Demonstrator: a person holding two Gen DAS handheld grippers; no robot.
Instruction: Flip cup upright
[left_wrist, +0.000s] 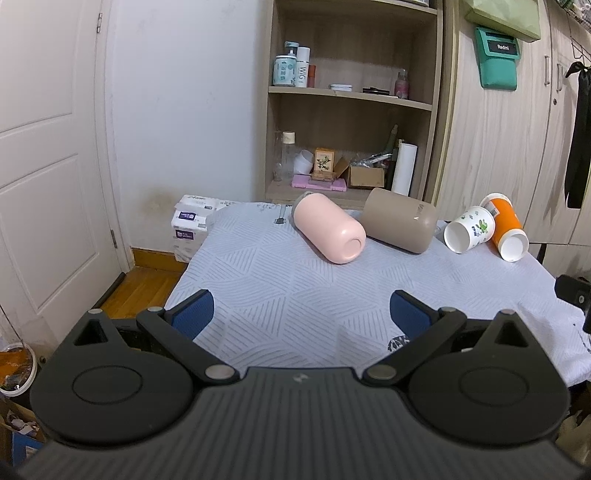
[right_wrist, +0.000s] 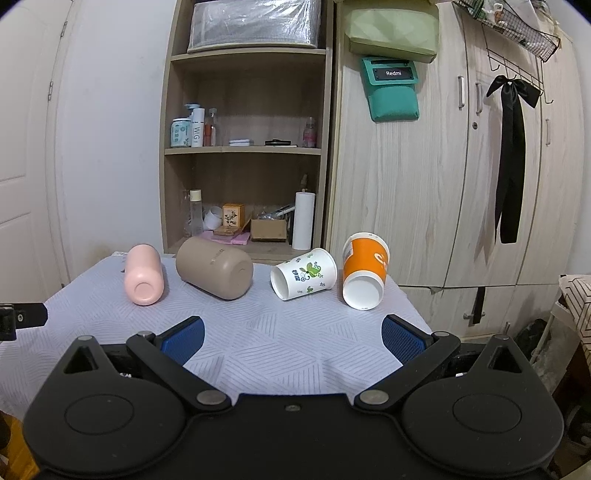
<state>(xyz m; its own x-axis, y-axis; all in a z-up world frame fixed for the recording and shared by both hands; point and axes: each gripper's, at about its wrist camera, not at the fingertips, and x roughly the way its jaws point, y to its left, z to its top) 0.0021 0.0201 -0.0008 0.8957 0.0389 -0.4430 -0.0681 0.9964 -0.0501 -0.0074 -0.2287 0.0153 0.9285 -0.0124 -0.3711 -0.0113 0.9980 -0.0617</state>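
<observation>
Several cups lie on their sides at the far end of a table with a pale patterned cloth (left_wrist: 295, 295) (right_wrist: 277, 332). From left to right: a pink cup (left_wrist: 328, 230) (right_wrist: 143, 275), a taupe cup (left_wrist: 399, 221) (right_wrist: 214, 272), a white paper cup with green print (left_wrist: 469, 229) (right_wrist: 303, 274), and an orange paper cup (left_wrist: 506, 227) (right_wrist: 364, 271). My left gripper (left_wrist: 303, 314) is open and empty above the near part of the cloth, well short of the pink cup. My right gripper (right_wrist: 293, 339) is open and empty, short of the paper cups.
A wooden shelf unit (left_wrist: 351, 96) (right_wrist: 243, 147) with bottles and boxes stands behind the table. Wardrobe doors (right_wrist: 461, 166) are at the right, a white door (left_wrist: 44, 147) at the left. Tissue packs (left_wrist: 188, 225) sit by the table's far left corner.
</observation>
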